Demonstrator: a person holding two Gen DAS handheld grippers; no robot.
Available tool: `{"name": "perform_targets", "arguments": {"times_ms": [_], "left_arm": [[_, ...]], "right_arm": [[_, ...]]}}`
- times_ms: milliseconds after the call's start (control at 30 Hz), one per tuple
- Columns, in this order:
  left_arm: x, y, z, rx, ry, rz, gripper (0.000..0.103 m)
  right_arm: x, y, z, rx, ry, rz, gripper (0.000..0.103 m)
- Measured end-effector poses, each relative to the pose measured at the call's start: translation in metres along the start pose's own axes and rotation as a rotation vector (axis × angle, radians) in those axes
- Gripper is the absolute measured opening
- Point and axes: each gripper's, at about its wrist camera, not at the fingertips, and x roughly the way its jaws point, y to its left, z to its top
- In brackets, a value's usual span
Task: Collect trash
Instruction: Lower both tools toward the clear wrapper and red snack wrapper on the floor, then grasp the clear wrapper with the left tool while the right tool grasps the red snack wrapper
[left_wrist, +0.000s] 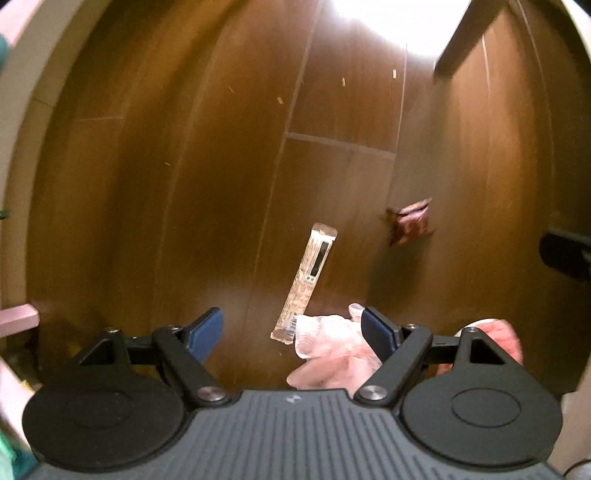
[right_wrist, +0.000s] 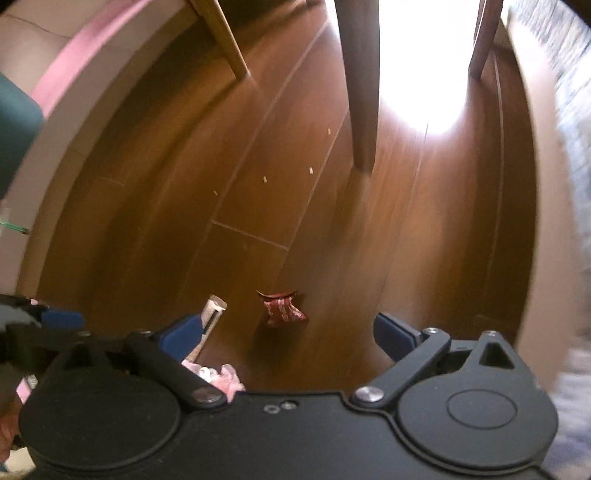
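Pink crumpled plastic (left_wrist: 328, 347) nearest, soft, light | long wrapper (left_wrist: 304, 284) flat on floor (left_wrist: 184, 184), pinch an end | red wrapper (right_wrist: 282, 309) crinkly, grab bunched middle | both grippers' fingers (left_wrist: 205, 328) spread wide, empty

Long snack wrapper (right_wrist: 213, 314) – lower part hidden behind right gripper (right_wrist: 291, 332) finger in right wrist view. Pink crumpled plastic (left_wrist: 332, 347) partly behind left gripper (left_wrist: 291, 328) finger; print on wrapper too small to read. Table leg (right_wrist: 360, 85) cut off by top edge. Floor (left_wrist: 184, 184) beyond red wrapper (left_wrist: 412, 221) blurred – glare washes out far boards.
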Motion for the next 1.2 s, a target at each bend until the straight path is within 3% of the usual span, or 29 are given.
{"name": "perform_targets", "arguments": {"times_ms": [167,333,567,700,867,933,967,1133,1200], "left_arm": [[0.064,-0.007,0.003,0.073,0.029,-0.021,0.082],[0.104,-0.011,0.002,0.127,0.034,-0.042,0.082],[0.145,-0.007,0.008,0.115,0.023,-0.045,0.08],[0.154,-0.011,0.004,0.136,0.012,-0.046,0.058],[0.158,-0.01,0.001,0.112,-0.013,-0.08,0.054],[0.157,-0.008,0.0,0.09,-0.01,-0.117,0.035],[0.157,-0.009,0.001,0.087,-0.015,-0.115,0.031],[0.156,-0.012,0.001,0.077,-0.022,-0.129,0.025],[0.154,-0.011,0.002,0.072,-0.026,-0.115,0.024]], "right_arm": [[0.064,0.002,-0.007,0.002,0.026,0.006,0.094],[0.11,0.009,-0.011,-0.063,0.041,-0.009,0.089],[0.139,0.014,-0.018,-0.098,0.031,-0.008,0.084],[0.147,0.018,-0.021,-0.13,0.036,-0.021,0.08],[0.151,0.02,-0.02,-0.147,0.04,-0.034,0.076],[0.156,0.022,-0.021,-0.153,0.041,-0.034,0.069],[0.156,0.023,-0.021,-0.154,0.041,-0.035,0.067],[0.161,0.028,-0.022,-0.164,0.05,-0.044,0.043],[0.159,0.028,-0.023,-0.162,0.046,-0.048,0.04]]}}
